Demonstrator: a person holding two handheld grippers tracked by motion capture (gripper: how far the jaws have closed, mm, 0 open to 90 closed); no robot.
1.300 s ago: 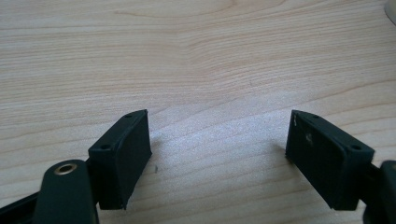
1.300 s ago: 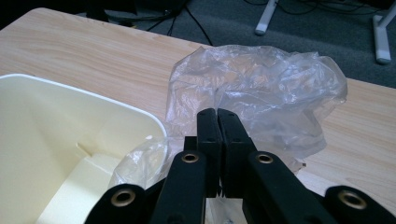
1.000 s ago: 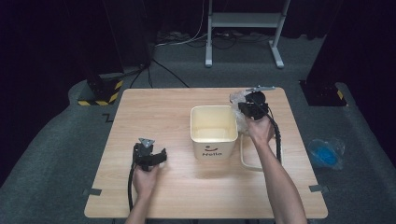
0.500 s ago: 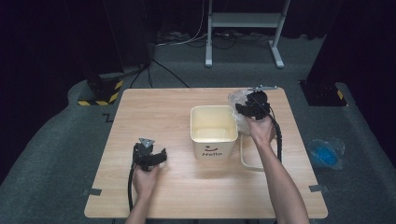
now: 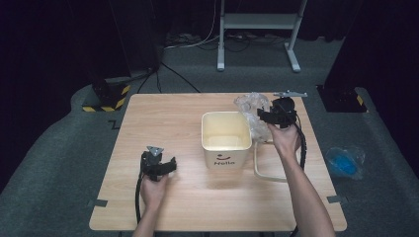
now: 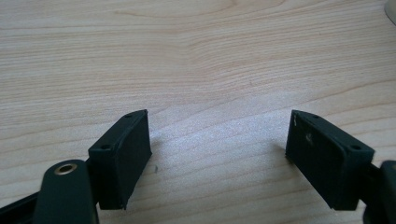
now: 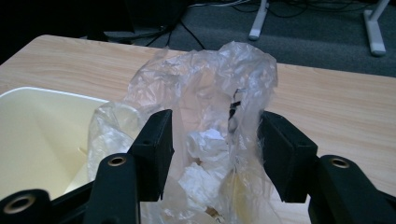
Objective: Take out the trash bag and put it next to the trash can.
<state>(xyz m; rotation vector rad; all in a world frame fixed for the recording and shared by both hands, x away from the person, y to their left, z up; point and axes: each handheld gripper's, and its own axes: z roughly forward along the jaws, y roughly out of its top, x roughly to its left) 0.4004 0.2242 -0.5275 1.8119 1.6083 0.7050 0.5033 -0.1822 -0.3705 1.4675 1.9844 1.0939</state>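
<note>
From the high view, the clear plastic bag [image 5: 251, 114] sat crumpled near the table's [image 5: 173, 111] far right edge, against the cream bin [image 5: 225, 140]. The right gripper [image 5: 269, 116] was at it. The right gripper view added crumpled white paper [image 7: 205, 144] inside the bag, with the jaws, just opened, flanking it loosely. The left gripper [image 6: 218, 154], near the front-left edge, stood spread over bare wood.

A studio-like lab: black curtains [image 5: 59, 44], floor cables [image 5: 197, 42], taped wooden table [image 5: 168, 118].
</note>
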